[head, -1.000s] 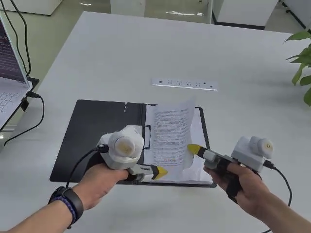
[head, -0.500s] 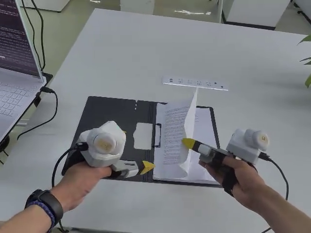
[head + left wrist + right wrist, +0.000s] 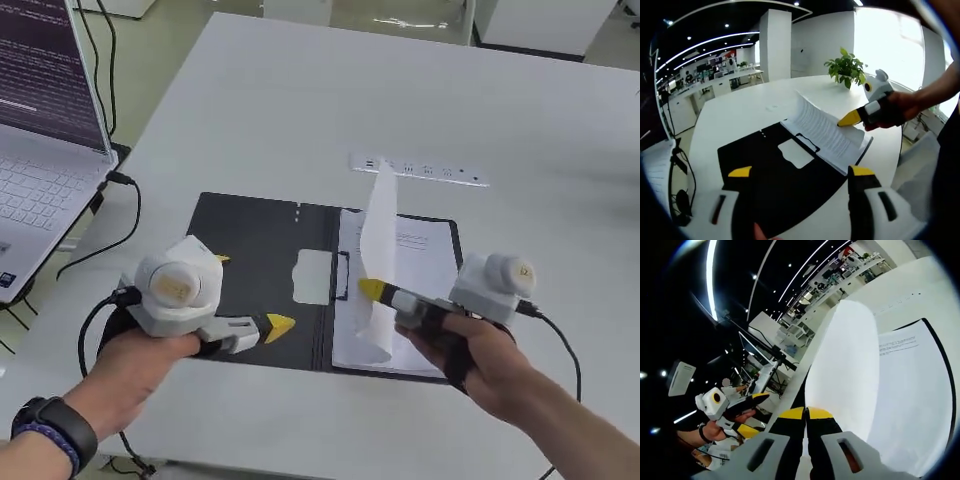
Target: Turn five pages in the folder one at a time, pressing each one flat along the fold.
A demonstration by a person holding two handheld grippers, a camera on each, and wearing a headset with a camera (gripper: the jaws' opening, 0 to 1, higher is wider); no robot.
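One page [image 3: 378, 225], upright at the frame's centre above the folder [image 3: 250, 250], is pinched tight by the right tool [image 3: 372, 290]; better carry it slowly left, then press the fold with the empty left tool [image 3: 250, 292], its jaws spread wide.

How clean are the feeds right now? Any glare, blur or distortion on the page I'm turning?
Head view: even light and sharp, with the lifted page and folder both clear. Left gripper view: strong fisheye bend, and the window behind the right tongs is blown out. Right gripper view: the page's back is washed out white, and the background is dark with streaked ceiling lights.
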